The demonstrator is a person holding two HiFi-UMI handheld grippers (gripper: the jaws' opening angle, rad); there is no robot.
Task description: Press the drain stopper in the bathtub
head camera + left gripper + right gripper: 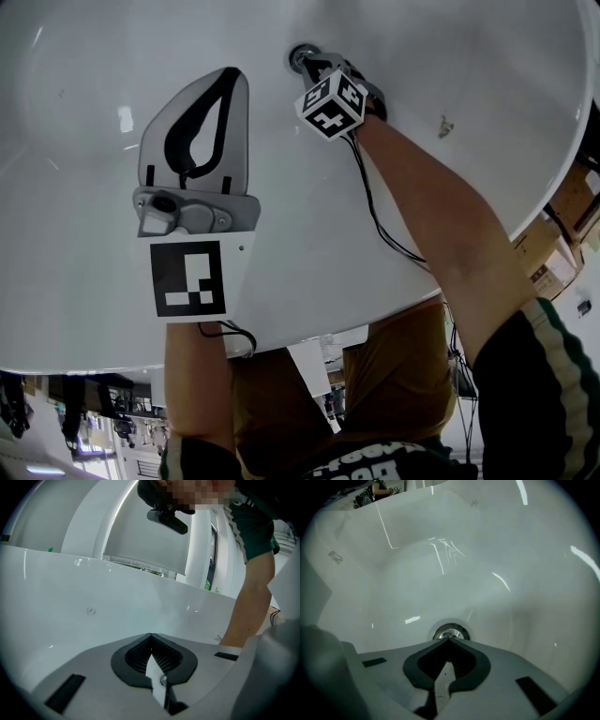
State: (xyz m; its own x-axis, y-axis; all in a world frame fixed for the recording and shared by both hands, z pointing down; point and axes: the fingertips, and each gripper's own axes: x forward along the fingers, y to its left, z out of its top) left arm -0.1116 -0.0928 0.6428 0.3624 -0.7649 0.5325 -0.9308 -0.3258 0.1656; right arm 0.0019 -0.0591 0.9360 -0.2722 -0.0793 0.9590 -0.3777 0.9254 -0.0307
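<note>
Room for moving was plentiful inside the white bathtub (pixel 75 187). Its curved rim lay near my body, its wall rose beyond, and bare surface spread all round the drain. My right gripper (pixel 313 66) was clenched, tips together on nothing, its point right at the near edge of the drain stopper (pixel 450 633); I could not tell whether they touched. The stopper sat in the tub floor, at the top of the head view. It was round and shiny, facing up, so it had no long axis. My left gripper (pixel 151 635) was clenched too and empty, well apart from the drain. I counted one stopper, one tub and two grippers.
</note>
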